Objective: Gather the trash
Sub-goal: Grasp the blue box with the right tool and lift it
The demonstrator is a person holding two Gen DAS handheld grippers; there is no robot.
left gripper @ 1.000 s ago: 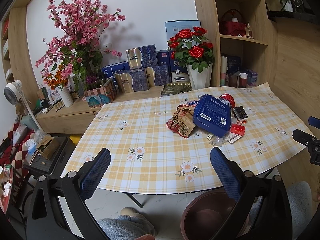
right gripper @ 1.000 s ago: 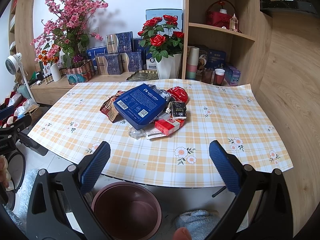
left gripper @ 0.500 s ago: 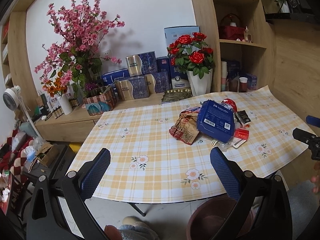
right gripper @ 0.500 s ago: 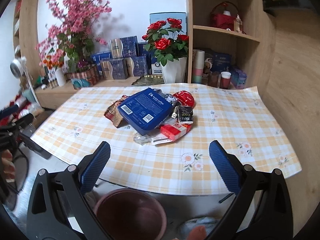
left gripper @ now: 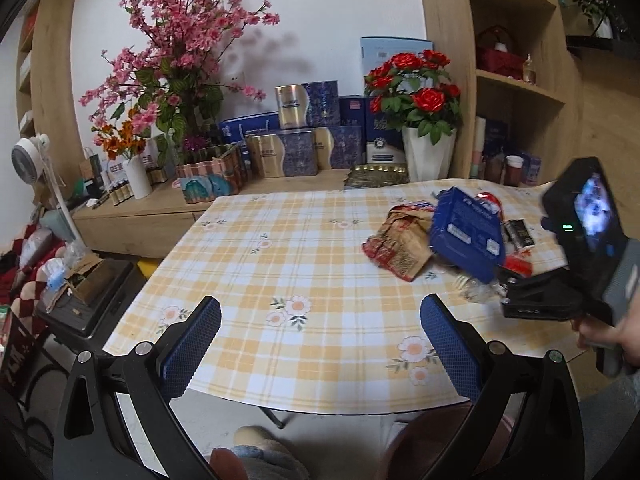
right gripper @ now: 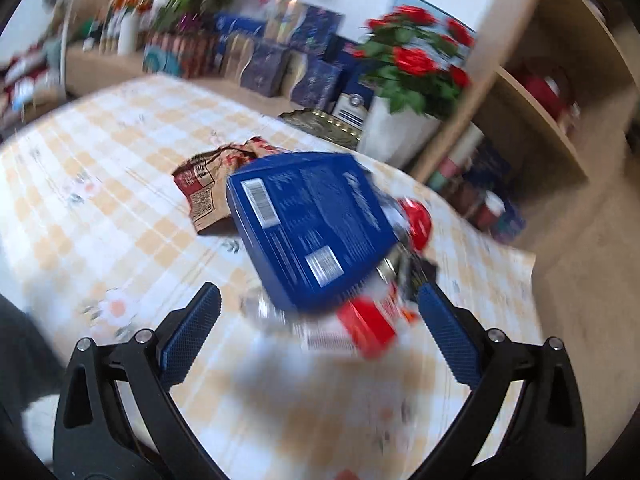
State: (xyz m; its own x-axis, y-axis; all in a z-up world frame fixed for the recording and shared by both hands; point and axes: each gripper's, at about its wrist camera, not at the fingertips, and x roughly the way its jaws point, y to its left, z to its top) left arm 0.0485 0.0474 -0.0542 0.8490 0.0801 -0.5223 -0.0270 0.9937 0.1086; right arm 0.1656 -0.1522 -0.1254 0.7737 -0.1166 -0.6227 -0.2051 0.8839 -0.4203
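The trash lies in a heap on the right half of the table (left gripper: 304, 248), which wears a yellow checked cloth with flowers. On top is a blue box (right gripper: 308, 224), lying tilted with its barcode side up. A crumpled brown wrapper (right gripper: 204, 188) pokes out from under its left edge, touching it. A red packet (right gripper: 370, 326) sits at the box's near corner, and a red round wrapper (right gripper: 418, 218) shows behind its right side. Small dark sachets (left gripper: 520, 234) lie just right of the box. Clear plastic (left gripper: 476, 290) sits at the heap's near edge, too blurred to tell more.

The right gripper (right gripper: 316, 328) hangs over the near side of the heap, jaws wide apart and holding nothing; the box's near corner sits between its blue pads (right gripper: 192, 326), though contact cannot be told in the blurred right wrist view. The left wrist view shows its body beside the heap, held in a hand (left gripper: 612, 336).

The left gripper (left gripper: 320, 344) hovers at the table's near edge, well left of the heap, jaws also wide apart and empty. Below it, part of a dark bin (left gripper: 432, 440) shows under the table edge.

Behind the table a low shelf carries blue boxes (left gripper: 308, 136), a white vase of red roses (left gripper: 416, 92) and pink blossoms (left gripper: 180, 40).
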